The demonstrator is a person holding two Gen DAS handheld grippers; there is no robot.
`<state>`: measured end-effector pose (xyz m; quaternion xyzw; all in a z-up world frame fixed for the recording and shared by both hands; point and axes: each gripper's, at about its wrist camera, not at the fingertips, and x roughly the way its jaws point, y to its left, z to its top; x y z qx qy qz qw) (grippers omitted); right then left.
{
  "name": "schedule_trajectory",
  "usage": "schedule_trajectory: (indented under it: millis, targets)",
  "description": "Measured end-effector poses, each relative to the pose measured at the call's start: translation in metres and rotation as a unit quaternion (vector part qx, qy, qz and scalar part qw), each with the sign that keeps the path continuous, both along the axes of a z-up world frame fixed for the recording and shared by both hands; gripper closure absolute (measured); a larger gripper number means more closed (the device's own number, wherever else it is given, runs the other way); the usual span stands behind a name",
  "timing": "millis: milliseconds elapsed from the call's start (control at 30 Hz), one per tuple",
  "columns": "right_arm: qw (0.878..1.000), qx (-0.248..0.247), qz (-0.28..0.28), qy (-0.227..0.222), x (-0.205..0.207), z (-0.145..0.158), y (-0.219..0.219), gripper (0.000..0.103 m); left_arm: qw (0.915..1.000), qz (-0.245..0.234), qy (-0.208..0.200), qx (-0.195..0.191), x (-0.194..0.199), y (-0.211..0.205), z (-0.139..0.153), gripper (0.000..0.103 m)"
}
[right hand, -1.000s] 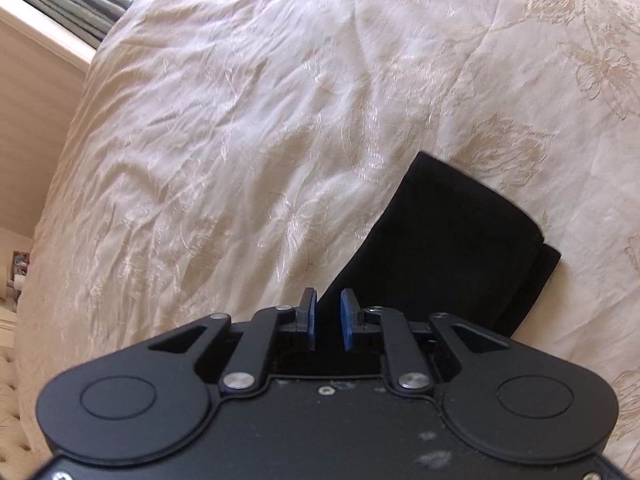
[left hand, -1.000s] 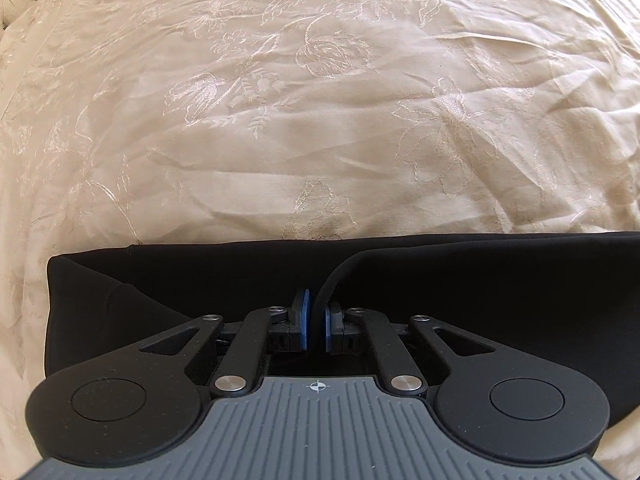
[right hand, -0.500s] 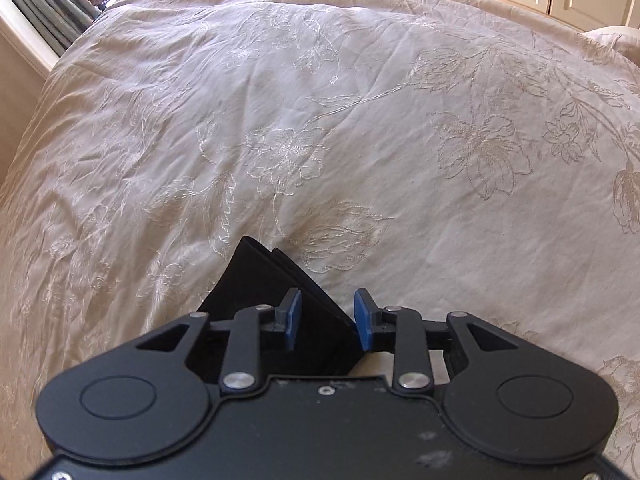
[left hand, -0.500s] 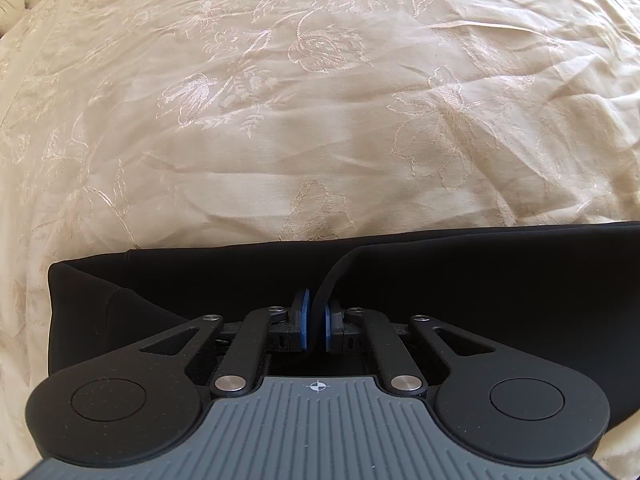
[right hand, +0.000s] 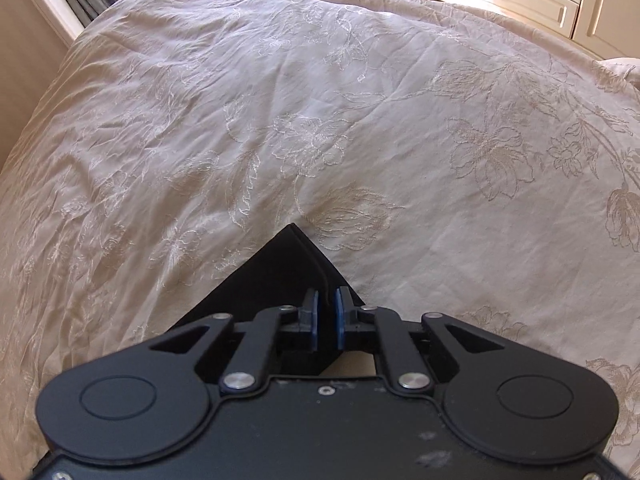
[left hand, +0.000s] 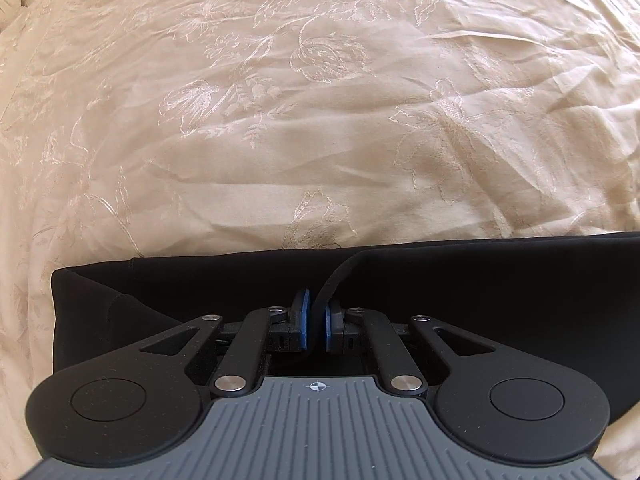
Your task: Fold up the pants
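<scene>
Our right claw has swung round and closed on the pants corner ahead; our left claw still pinches their edge, so both ends look ready to lift.

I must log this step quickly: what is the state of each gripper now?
Left gripper: closed, pinching an edge of the black pants.
Right gripper: closed on a corner of the pants.
</scene>
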<state>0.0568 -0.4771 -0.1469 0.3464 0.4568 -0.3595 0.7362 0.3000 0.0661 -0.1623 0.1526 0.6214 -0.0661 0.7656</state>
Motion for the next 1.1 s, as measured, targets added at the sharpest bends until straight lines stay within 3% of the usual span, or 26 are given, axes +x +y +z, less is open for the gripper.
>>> schedule_trajectory:
  millis: [67,200,367,467,533,767,900,1100]
  targets:
    - [1.000,-0.002,0.001,0.027,0.003,-0.008,0.001,0.087,1.0000,-0.002,0.005,0.002,0.002,0.000,0.002,0.095]
    - [0.999,-0.044,0.013,0.009,0.002,0.012,0.017,0.076,0.9998,-0.016,-0.003,-0.005,0.001,0.004,0.018,0.094]
    - [0.996,-0.065,0.048,-0.028,-0.003,0.041,0.044,0.076,0.9995,-0.025,0.007,-0.018,0.003,0.009,0.034,0.086]
    - [0.994,-0.063,0.076,-0.047,-0.005,0.051,0.061,0.076,0.9979,-0.061,0.021,0.001,0.005,0.003,0.034,0.079]
    - [0.992,-0.057,0.096,-0.058,-0.006,0.056,0.072,0.076,0.9971,-0.069,0.000,0.032,0.008,0.000,0.041,0.079]
    - [0.980,-0.038,0.168,-0.097,-0.011,0.070,0.110,0.075,0.9965,-0.014,-0.072,0.039,0.020,0.006,0.091,0.078]
    - [0.968,-0.010,0.220,-0.118,-0.010,0.071,0.137,0.075,0.9972,0.010,-0.074,0.011,-0.006,0.010,0.104,0.077]
    - [0.939,0.057,0.311,-0.135,0.000,0.058,0.199,0.075,0.9987,0.020,-0.042,-0.020,-0.084,0.019,0.088,0.076]
